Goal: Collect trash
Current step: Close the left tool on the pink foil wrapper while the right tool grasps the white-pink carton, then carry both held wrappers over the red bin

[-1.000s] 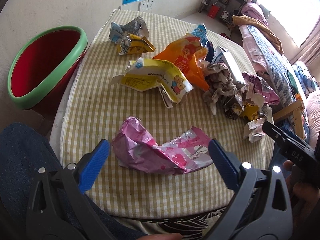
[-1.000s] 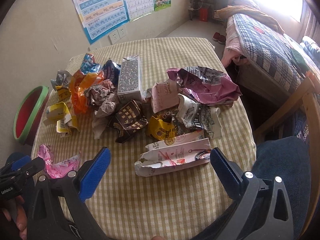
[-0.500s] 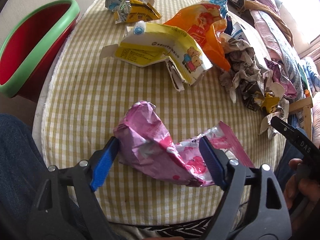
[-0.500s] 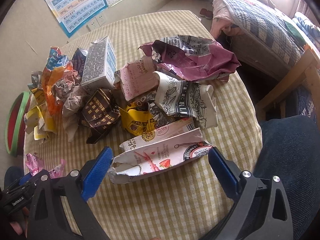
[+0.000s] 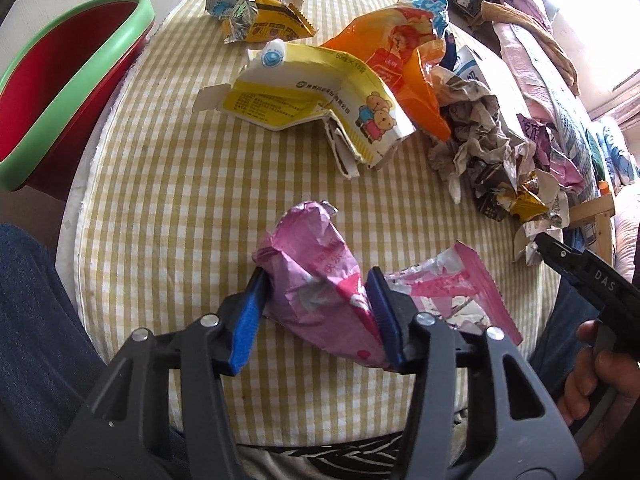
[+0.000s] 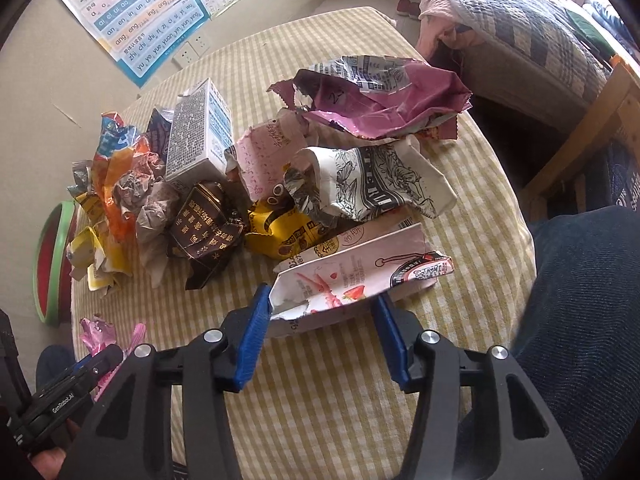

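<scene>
A crumpled pink foil wrapper (image 5: pixel 316 256) lies near the front edge of the checked table (image 5: pixel 180 184). My left gripper (image 5: pixel 316 316) is closing on it, and both blue pads press into its crumpled left half. In the right wrist view a flattened pink-and-white strawberry carton (image 6: pixel 360 276) lies in front of the trash heap. My right gripper (image 6: pixel 320 338) is closing around it, with the pads touching its two ends. A red bin with a green rim (image 5: pixel 80 76) stands off the table's left edge.
Loose trash fills the table's middle: a yellow bear box (image 5: pixel 312 108), an orange bag (image 5: pixel 400 56), a white carton (image 6: pixel 200 136), a purple bag (image 6: pixel 380 96) and crumpled paper. A bed (image 6: pixel 520 20) stands to the right. The person's blue-clad knees flank the near edge.
Both grippers sank toward the table and narrowed from wide open. The left pads now squeeze the pink wrapper; the right pads have come in against the strawberry carton.
</scene>
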